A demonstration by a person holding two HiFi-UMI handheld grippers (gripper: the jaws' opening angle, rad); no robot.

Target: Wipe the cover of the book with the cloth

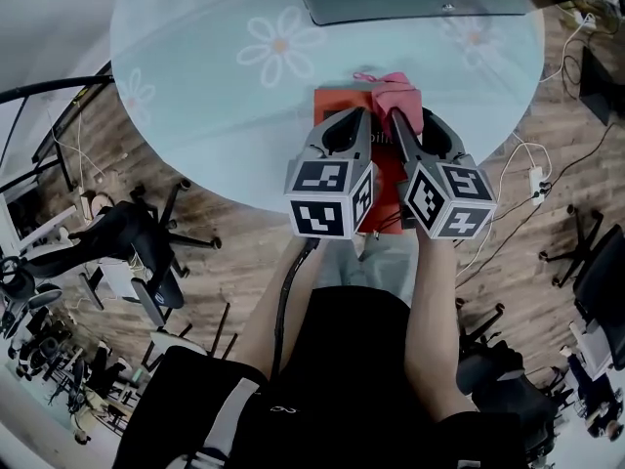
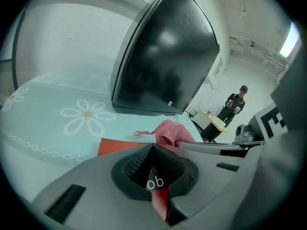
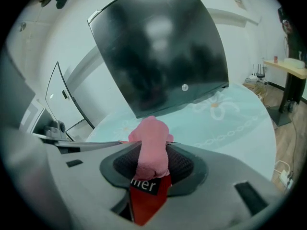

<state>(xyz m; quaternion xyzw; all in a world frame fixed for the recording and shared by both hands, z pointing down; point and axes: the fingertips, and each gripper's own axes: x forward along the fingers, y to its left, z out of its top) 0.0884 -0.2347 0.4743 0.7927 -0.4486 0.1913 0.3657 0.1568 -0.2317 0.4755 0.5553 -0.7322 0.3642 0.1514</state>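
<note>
The right hand-held gripper (image 3: 152, 153) is clamped on the pink cloth (image 3: 149, 140): in its own view the cloth fills the space between the 2 dark pads and bulges out past the tips. Below the pads a strip of the red book (image 1: 338, 102) shows, with part of a dark label in white letters.

The left hand-held gripper (image 2: 152, 148) has its jaws together with nothing between them. Through the narrow gap under its pads the red cover shows, with 2 white letters on it. Whether its tips press on the cover cannot be told.

In the head view the 2 grippers lie side by side, close together, both pointing away from the person, with their tips over the book. The book lies flat on the round, pale counter (image 1: 195, 96) printed with daisies, near its front edge. The cloth sits bunched on the book's far right corner, with a thin loop sticking out to its left.

Beyond the book, at the counter's far side, stands a dark monitor (image 2: 165, 56).
</note>
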